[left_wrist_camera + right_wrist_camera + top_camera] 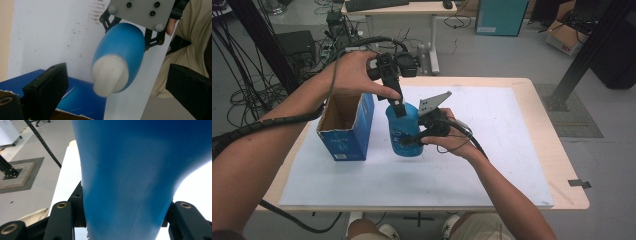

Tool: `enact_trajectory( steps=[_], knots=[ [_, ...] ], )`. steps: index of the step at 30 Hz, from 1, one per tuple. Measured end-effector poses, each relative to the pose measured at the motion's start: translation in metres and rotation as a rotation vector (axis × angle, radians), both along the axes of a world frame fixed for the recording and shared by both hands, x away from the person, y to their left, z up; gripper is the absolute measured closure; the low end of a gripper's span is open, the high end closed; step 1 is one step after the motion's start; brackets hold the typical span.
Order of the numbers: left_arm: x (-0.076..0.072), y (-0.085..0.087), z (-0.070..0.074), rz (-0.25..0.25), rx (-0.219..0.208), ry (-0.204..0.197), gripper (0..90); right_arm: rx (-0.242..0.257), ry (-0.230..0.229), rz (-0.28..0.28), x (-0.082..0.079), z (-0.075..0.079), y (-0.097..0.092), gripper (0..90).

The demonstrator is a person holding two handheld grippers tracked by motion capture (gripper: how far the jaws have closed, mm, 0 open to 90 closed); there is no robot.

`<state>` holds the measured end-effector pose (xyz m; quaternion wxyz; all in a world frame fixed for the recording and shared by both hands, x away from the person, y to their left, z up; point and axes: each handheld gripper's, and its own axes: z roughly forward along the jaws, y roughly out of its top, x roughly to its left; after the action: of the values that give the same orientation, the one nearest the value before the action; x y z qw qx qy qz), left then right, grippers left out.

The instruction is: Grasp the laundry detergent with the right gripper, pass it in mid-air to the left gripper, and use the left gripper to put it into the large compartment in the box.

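Blue bottle upright over the white sheet on the desk, just right of the open blue carton; whether base rests on sheet or hangs slightly above, hard to tell from the high view. White cap on top, seen from above in the left gripper view. Right tool clamped on the bottle's lower body from the right side, jaws pressed against both flanks; blue wall close up between the black jaws in the right gripper view. Grey three-cornered plate tilted up above the right hand. Left tool pointing down at the bottle's top from above, held by the left hand; jaws spread wide either side of the cap, apart from it, nothing gripped. Carton with flaps open, brown inside showing, standing on the sheet's left part. Cable trailing along the left forearm.
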<state>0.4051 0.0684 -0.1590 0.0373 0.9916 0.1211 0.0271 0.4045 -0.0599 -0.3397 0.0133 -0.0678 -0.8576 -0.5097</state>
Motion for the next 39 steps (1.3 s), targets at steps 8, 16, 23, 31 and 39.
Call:
enact_trajectory(
  steps=[8, 16, 23, 31, 39],
  knots=[
    [-0.003, 0.000, -0.011, -0.014, 0.028, 0.037, 4.8, 0.012, -0.024, 0.045, -0.007, 0.005, 0.006, 44.7],
    [-0.004, 0.000, -0.017, -0.019, 0.023, 0.062, 4.8, 0.019, -0.040, 0.056, -0.009, 0.012, 0.007, 44.7],
    [-0.003, -0.004, -0.021, -0.038, 0.009, 0.061, 4.8, 0.021, -0.056, 0.056, -0.008, 0.017, 0.004, 44.6],
    [-0.005, -0.006, -0.021, -0.044, 0.025, 0.064, 4.8, 0.025, -0.054, 0.054, -0.009, 0.021, 0.001, 44.5],
    [-0.006, -0.008, -0.023, -0.055, 0.041, 0.072, 4.8, 0.026, -0.048, 0.062, -0.011, 0.024, 0.000, 44.5]
  ],
)
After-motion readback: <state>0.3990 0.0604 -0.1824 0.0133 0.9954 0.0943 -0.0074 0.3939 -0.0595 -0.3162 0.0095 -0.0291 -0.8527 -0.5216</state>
